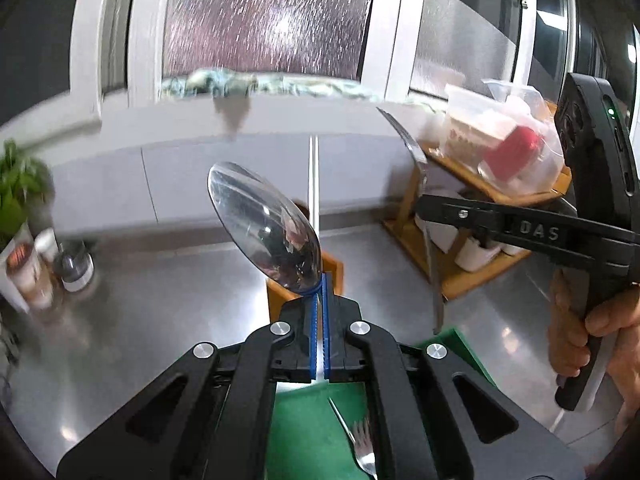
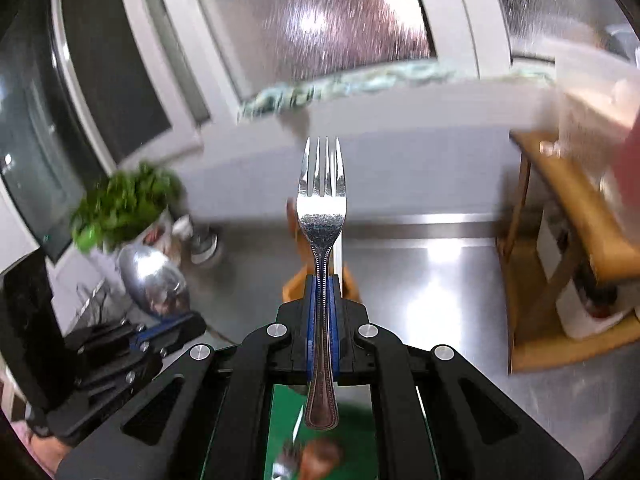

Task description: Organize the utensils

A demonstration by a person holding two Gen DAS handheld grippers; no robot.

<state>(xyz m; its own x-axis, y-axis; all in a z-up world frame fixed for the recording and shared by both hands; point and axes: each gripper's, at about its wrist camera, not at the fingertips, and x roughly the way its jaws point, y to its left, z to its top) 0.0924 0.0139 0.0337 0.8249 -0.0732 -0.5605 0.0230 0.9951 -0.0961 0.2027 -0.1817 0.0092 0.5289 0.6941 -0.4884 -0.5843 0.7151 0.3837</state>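
with your left gripper (image 1: 320, 280) pinching a spoon (image 1: 264, 228) and right gripper (image 2: 322, 284) a fork (image 2: 322, 216), both lifted, you next need the holder (image 1: 334, 276).

You've got blue ribbed pads (image 2: 334, 320) gripping a shiny silver beaded-edge metal fork (image 2: 322, 216), flat green mat (image 1: 312, 420) at 6 o'clock.

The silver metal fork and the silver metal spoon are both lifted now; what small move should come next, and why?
Probably carry both toward the brown wooden holder ahead on the steel counter. The right gripper is shut on the silver metal fork, the left gripper on the silver metal spoon, both clear of the green mat.
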